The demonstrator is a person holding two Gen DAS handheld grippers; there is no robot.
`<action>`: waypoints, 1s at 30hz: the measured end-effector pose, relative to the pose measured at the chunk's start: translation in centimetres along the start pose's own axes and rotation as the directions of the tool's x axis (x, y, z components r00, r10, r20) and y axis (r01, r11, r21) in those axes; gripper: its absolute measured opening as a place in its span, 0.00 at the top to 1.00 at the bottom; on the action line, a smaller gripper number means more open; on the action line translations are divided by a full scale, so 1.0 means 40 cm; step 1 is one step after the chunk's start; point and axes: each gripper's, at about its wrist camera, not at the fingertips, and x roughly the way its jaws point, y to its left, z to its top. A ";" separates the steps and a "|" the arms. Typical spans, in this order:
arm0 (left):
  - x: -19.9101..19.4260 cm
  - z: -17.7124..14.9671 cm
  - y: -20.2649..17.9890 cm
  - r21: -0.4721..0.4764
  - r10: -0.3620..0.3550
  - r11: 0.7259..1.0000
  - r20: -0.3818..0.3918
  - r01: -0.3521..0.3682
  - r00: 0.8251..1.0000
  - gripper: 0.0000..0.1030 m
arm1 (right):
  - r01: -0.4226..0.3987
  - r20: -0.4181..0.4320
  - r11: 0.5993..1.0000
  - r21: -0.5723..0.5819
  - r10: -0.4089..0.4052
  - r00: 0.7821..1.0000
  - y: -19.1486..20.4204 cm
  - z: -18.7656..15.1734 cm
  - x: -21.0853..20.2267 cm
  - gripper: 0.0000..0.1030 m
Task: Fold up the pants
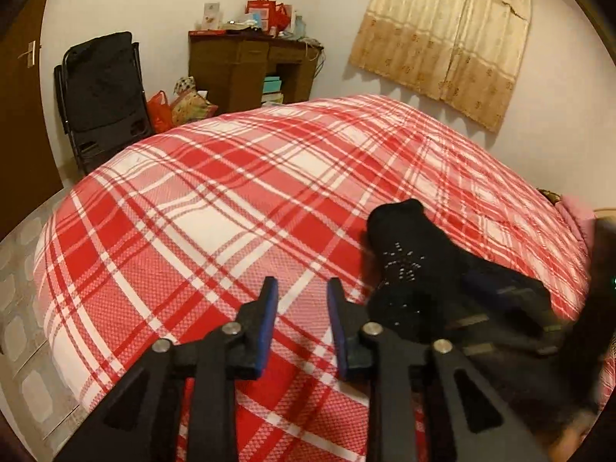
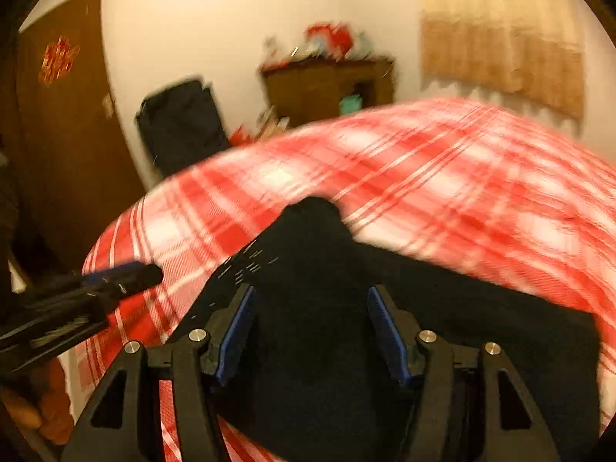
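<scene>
Black pants (image 1: pixel 408 269) with small silver studs lie bunched on the red and white plaid bed (image 1: pixel 231 200), to the right of my left gripper (image 1: pixel 302 288). The left gripper is open and empty over bare bedcover. In the right wrist view, which is blurred, the pants (image 2: pixel 312 254) spread under and ahead of my right gripper (image 2: pixel 310 300), whose jaws are wide open with black cloth between and below them. The right gripper also shows in the left wrist view (image 1: pixel 500 292) over the pants, and the left gripper shows at the left of the right wrist view (image 2: pixel 127 275).
A black folding chair (image 1: pixel 104 96) stands by the far left side of the bed. A brown desk (image 1: pixel 250 65) with clutter stands against the far wall. A beige curtain (image 1: pixel 446 38) hangs at the right. A brown door (image 1: pixel 19 115) is at the left, and grey tiled floor (image 1: pixel 23 308) lies below it.
</scene>
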 end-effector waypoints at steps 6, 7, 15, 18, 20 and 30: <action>-0.016 0.008 -0.014 0.070 0.068 0.995 0.048 -0.071 0.997 0.35 | 0.054 -0.009 0.996 -0.072 -0.055 0.998 0.022 0.004 0.027 0.33; -0.017 0.007 -0.015 0.070 0.071 0.995 0.047 -0.075 0.996 0.35 | 0.036 0.014 0.998 -0.057 -0.036 0.999 0.015 0.001 0.002 0.33; -0.015 -0.032 -0.066 0.121 0.062 0.991 0.030 -0.065 0.998 0.34 | 0.045 0.173 0.976 0.213 -0.083 0.981 -0.119 -0.113 -0.239 0.33; -0.017 -0.050 -0.104 0.170 0.072 0.982 0.029 -0.076 0.997 0.34 | 0.123 0.093 0.956 0.268 -0.153 0.984 -0.174 -0.180 -0.251 0.33; -0.028 -0.062 -0.122 0.179 0.057 0.982 0.023 -0.061 0.998 0.34 | 0.097 0.044 0.953 0.286 -0.114 0.992 -0.196 -0.207 -0.226 0.33; -0.128 -0.135 -0.175 0.278 0.081 0.956 0.071 -0.098 0.994 0.26 | 0.089 0.190 0.928 0.361 -0.166 0.968 -0.098 -0.225 -0.405 0.33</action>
